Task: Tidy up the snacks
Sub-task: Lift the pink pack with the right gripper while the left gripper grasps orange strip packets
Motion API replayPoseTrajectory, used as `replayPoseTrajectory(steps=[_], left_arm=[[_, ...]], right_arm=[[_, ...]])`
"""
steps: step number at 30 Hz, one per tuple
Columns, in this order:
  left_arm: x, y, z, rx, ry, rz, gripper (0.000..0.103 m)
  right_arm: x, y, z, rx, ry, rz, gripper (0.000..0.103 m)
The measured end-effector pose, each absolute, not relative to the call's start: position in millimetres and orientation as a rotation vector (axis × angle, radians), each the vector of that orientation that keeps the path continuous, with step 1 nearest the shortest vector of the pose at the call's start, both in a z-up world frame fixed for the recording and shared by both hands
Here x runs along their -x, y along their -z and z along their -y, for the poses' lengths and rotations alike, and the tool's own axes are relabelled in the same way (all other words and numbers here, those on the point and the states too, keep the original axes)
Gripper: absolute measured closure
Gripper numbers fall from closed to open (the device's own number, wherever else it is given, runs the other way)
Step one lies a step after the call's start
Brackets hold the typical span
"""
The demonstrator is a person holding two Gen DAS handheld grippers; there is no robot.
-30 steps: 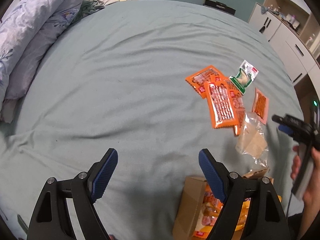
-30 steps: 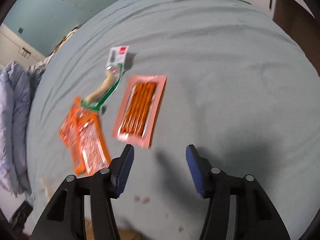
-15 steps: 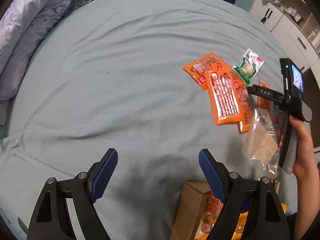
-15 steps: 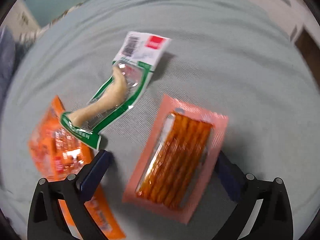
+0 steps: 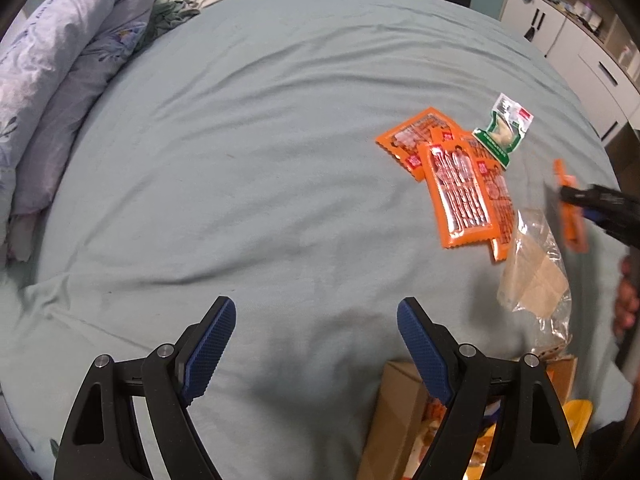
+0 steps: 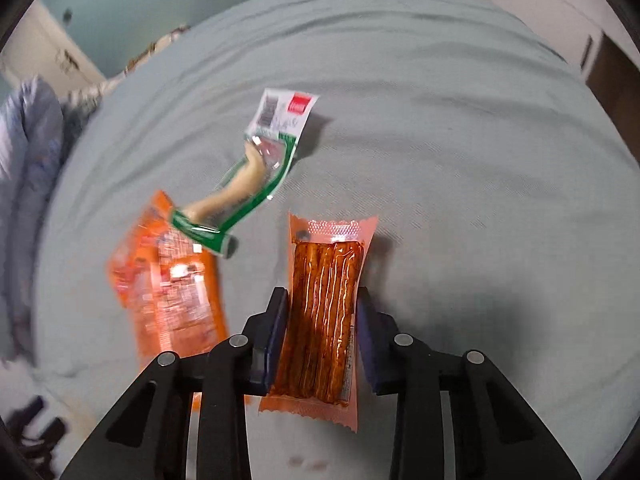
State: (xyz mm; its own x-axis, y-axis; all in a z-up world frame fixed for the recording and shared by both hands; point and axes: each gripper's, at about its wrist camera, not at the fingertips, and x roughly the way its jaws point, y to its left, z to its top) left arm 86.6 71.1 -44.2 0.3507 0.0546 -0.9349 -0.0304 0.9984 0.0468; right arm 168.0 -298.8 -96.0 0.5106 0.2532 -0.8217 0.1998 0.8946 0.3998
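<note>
My right gripper [image 6: 322, 300] is shut on a pink pack of red spicy sticks [image 6: 324, 300] and holds it just above the bed; the pack also shows edge-on in the left wrist view [image 5: 570, 204]. Orange snack packs [image 5: 456, 184] [image 6: 168, 280] and a green-white pack [image 5: 498, 130] [image 6: 256, 176] lie on the grey-green sheet. My left gripper [image 5: 316, 332] is open and empty, hovering over bare sheet. A cardboard box [image 5: 400, 412] holding snacks sits below its right finger.
A clear plastic bag [image 5: 536, 280] lies right of the box. Pillows and a quilt [image 5: 48, 92] pile up at the bed's left. White cabinets [image 5: 580, 40] stand at the far right. The person's hand [image 5: 626, 300] shows at the right edge.
My right gripper came down over the spicy-stick pack, closed on it and lifted it. The left gripper stayed open and barely moved.
</note>
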Motion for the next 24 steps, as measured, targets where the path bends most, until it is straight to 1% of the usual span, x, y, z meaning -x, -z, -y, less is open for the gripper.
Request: replayPoseTrajectory(steps=[4,7,10,14,17,20,24], left_arm=[[-83.5,42.1,-76.9,0.003,-0.042,-1.213,0.019],[-85.2,41.6,-75.7,0.024,-0.014,-1.222,0.019],[-93.2,42.0,-67.4,0.017,0.01,-1.238,0.019],[-122.5,44.2,-41.9,-0.02,0.07,-1.288,0.019],[-158.8,52.9,-32.5,0.09,0.104,-1.348,0.017],[-198.2,74.9,-19.8,0.21,0.124,-1.448,0.017],[-227.6,107.2,16.4,0.166,0.134,-1.548,0.017]], right_arm=[[-127.0,56.6,323.7,-0.62,-0.102,-0.964,0.072],[-89.7,39.4,326.2,-0.683,-0.17,-0.917,0.072],[-42.6,44.5,326.3,-0.695,-0.203,-0.908,0.072],[-12.6,67.1,325.6,-0.689,-0.208,-0.951,0.072],[-17.2,67.8,320.0,-0.654,-0.2,-0.986,0.072],[-34.1,62.3,312.6,-0.641,-0.194,-0.99,0.072],[-43.0,63.6,298.9,-0.65,-0.187,-1.004,0.072]])
